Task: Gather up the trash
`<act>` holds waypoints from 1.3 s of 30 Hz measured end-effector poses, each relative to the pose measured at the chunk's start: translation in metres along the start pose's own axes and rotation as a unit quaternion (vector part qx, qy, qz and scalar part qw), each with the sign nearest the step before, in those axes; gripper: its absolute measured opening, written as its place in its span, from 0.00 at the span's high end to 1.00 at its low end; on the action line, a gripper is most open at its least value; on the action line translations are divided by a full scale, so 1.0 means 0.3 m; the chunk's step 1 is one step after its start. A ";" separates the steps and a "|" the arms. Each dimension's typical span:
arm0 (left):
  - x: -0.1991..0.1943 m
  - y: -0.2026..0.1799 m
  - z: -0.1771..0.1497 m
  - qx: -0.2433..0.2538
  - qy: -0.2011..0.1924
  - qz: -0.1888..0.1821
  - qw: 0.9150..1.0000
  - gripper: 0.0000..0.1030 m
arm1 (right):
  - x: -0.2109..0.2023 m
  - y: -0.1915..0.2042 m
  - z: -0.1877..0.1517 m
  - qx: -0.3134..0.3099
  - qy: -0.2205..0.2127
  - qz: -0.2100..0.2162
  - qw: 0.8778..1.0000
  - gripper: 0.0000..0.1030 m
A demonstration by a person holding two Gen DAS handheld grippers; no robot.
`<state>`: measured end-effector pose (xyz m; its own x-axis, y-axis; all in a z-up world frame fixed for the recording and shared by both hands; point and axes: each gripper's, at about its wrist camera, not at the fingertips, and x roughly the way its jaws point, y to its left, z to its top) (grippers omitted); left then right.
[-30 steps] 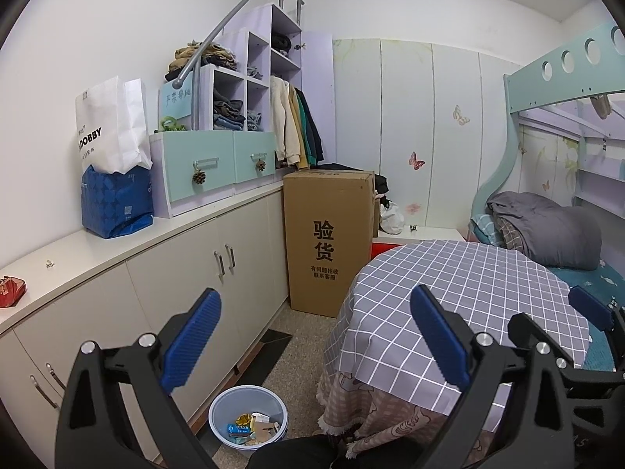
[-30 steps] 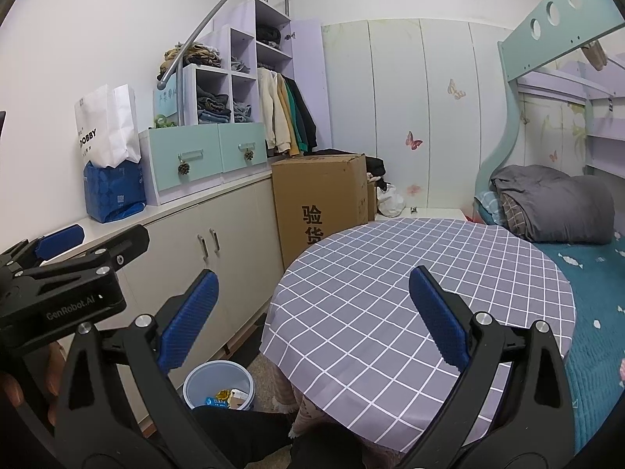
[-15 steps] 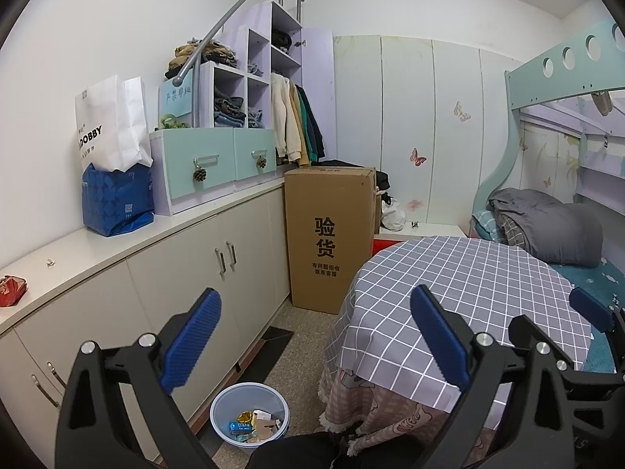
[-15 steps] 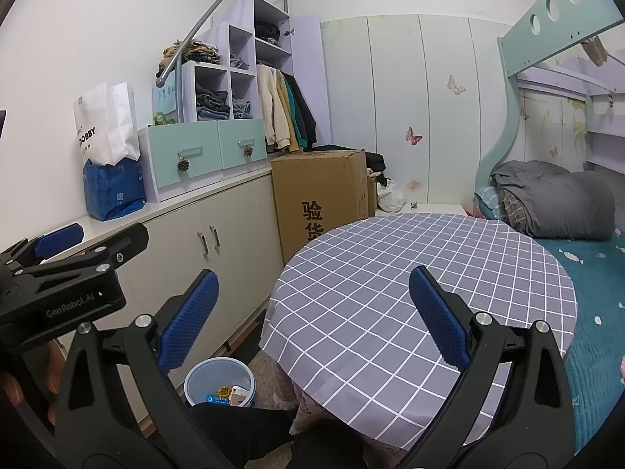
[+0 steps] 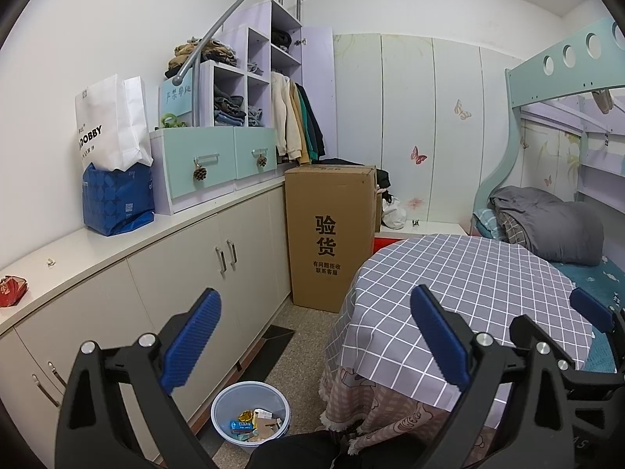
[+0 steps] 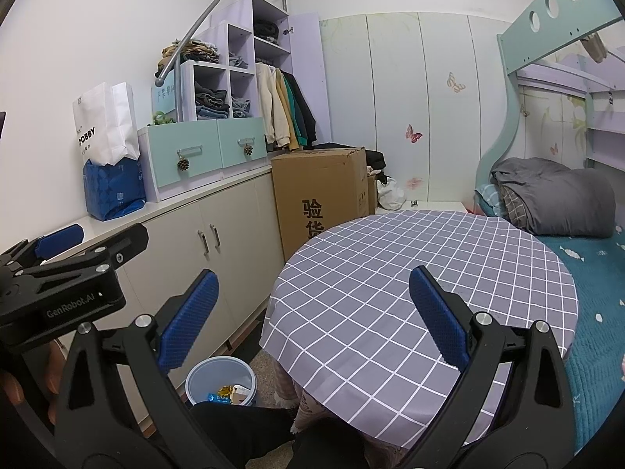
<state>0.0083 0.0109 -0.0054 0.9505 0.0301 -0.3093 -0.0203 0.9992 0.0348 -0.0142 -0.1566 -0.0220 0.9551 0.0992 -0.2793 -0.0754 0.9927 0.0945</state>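
A light blue trash bin stands on the floor between the cabinets and the round table; it holds several wrappers and bits of cardboard. It also shows in the right wrist view. My left gripper is open and empty, held high above the bin. My right gripper is open and empty over the near edge of the round table, whose grey checked cloth is bare. A red crumpled wrapper lies on the white counter at the far left.
White cabinets with a counter run along the left wall, bearing a blue bag and a white paper bag. A tall cardboard box stands behind the table. A bunk bed with a grey duvet is at the right.
Both grippers have shifted very slightly; the view has barely moved. Both stay open and empty.
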 end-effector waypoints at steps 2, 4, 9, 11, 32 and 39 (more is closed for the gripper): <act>0.001 0.000 0.001 0.000 0.000 0.000 1.000 0.07 | -0.001 0.000 -0.002 0.001 0.000 0.000 1.000 0.07; 0.001 0.001 0.001 0.000 0.000 0.000 1.000 0.07 | -0.002 0.000 -0.005 0.001 0.001 0.000 1.000 0.07; 0.003 0.000 -0.004 0.000 0.001 0.001 1.000 0.07 | -0.002 0.001 -0.011 0.003 0.003 0.000 1.000 0.07; 0.002 0.001 -0.010 0.001 0.002 0.002 1.000 0.07 | 0.001 0.003 -0.009 0.003 0.003 0.000 1.000 0.07; 0.004 0.007 -0.008 0.002 0.002 0.002 1.000 0.07 | 0.020 0.013 -0.009 0.009 0.010 0.004 1.000 0.07; 0.013 0.003 -0.002 0.008 0.002 0.010 1.000 0.07 | 0.053 0.007 -0.018 0.017 0.018 0.008 1.000 0.07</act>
<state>0.0119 0.0120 -0.0072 0.9487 0.0506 -0.3122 -0.0348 0.9978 0.0560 -0.0008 -0.1524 -0.0314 0.9430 0.1189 -0.3107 -0.0814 0.9880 0.1312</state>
